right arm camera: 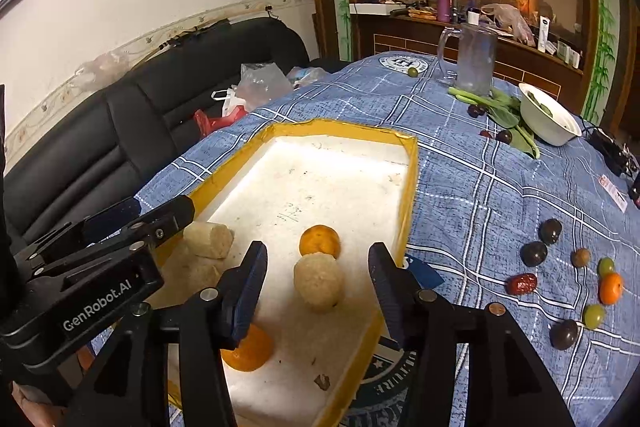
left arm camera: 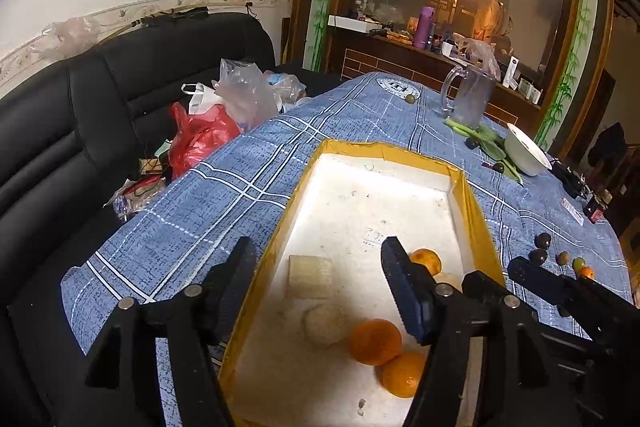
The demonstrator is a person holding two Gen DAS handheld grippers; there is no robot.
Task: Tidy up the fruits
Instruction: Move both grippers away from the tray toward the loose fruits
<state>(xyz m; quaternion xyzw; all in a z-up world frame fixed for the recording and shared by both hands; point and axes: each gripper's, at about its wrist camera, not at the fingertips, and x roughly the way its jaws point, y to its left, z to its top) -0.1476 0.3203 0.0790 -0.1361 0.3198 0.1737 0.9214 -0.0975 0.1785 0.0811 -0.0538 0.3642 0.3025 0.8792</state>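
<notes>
Both your grippers hang over the near end of the tray (left arm camera: 476,203), and both are let go, gripping nothing. The left gripper (left arm camera: 316,287) has its jaws apart, one outside the tray's left wall, the other above the floor. The right gripper (right arm camera: 316,279) stands released too, with a pale roll (right arm camera: 319,281) between its fingers but untouched.

Left to right inside the tray: a flat pale block (left arm camera: 310,275), a pale ball (left arm camera: 323,325), then two oranges (left arm camera: 375,341) touching each other near the front, and a third orange (left arm camera: 427,260) farther back. The loose fruit (right arm camera: 560,267) lies on the cloth (right arm camera: 480,187) to the right of the tray: dark plums, a red date, green grapes and one small orange.

Judging by looks, the oranges are firm, round and likely to roll, so close across the widest part. The grapes and date are small and soft; pinch lightly at the middle. The plums may be slick.

The left view shows the two front oranges whole; in the right view only one shows, half hidden behind a finger. The right view shows the date and the nearest plum, which the left view lacks.
</notes>
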